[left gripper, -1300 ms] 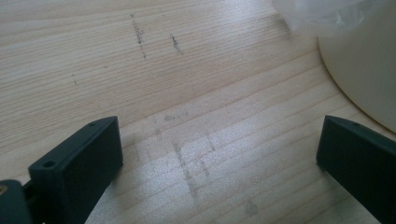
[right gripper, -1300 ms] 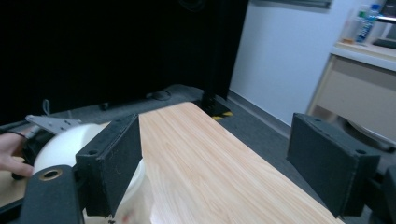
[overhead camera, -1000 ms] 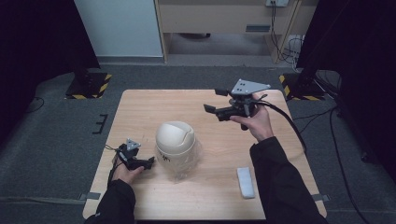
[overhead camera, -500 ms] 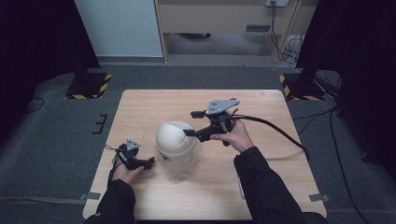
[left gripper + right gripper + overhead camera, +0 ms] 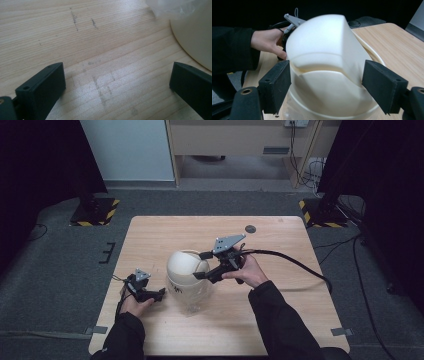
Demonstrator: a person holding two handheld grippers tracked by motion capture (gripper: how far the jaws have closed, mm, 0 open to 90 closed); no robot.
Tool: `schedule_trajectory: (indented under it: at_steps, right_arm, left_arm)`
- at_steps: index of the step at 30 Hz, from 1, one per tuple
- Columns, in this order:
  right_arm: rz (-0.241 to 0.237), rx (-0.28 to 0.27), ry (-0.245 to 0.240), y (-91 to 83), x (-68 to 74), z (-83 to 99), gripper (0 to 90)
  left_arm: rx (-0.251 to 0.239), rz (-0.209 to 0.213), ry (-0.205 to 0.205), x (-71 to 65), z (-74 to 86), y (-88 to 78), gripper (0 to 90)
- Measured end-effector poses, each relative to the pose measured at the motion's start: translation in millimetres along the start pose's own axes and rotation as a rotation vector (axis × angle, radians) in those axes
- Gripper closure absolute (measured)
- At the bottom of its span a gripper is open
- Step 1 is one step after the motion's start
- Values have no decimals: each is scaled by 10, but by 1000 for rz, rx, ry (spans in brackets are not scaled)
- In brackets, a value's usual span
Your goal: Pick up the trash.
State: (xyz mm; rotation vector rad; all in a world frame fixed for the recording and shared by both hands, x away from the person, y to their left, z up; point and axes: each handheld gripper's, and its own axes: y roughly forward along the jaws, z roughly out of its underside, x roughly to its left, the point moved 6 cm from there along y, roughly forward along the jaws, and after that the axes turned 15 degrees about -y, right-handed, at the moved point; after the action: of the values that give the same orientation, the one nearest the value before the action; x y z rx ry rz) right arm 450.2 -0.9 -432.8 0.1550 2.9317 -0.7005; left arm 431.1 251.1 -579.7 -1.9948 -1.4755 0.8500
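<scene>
A small white bin with a domed swing lid [image 5: 186,268] stands in the front middle of the wooden table [image 5: 280,245], with a clear plastic liner at its base. My right gripper [image 5: 200,265] has come in from the right, and its jaws stand wide on either side of the dome. In the right gripper view the lid [image 5: 324,50] sits between the two black pads, and my right gripper [image 5: 325,85] is open around it. My left gripper [image 5: 161,294] rests on the table left of the bin. It [image 5: 117,82] is open over bare wood, with the bin's wall [image 5: 197,37] close by.
A thick black cable [image 5: 300,265] trails from the right gripper across the table's right side. A small dark round mark [image 5: 250,228] sits near the far edge. Dark stands with striped bases [image 5: 95,212] flank the table on the floor.
The right gripper has moved left and down from the table's back right to the bin's domed lid, jaws still wide. The left gripper has stayed in place.
</scene>
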Motion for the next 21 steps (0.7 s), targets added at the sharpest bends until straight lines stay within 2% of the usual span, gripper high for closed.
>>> schedule_trajectory:
  at_steps: [9, 14, 19, 21]
  right_arm:
    - [-4, -14, 13, 25, -3, 41, 196]
    - [26, -3, 13, 98, 13, 51, 135]
    - [25, 6, 26, 123, 17, 9, 140]
    - [27, -11, 41, 117, 6, -24, 152]
  left_arm:
    - [0, -1, 0, 0, 0, 0, 0]
    - [0, 0, 0, 0, 0, 0, 0]
    - [0, 0, 0, 0, 0, 0, 0]
    - [0, 0, 0, 0, 0, 0, 0]
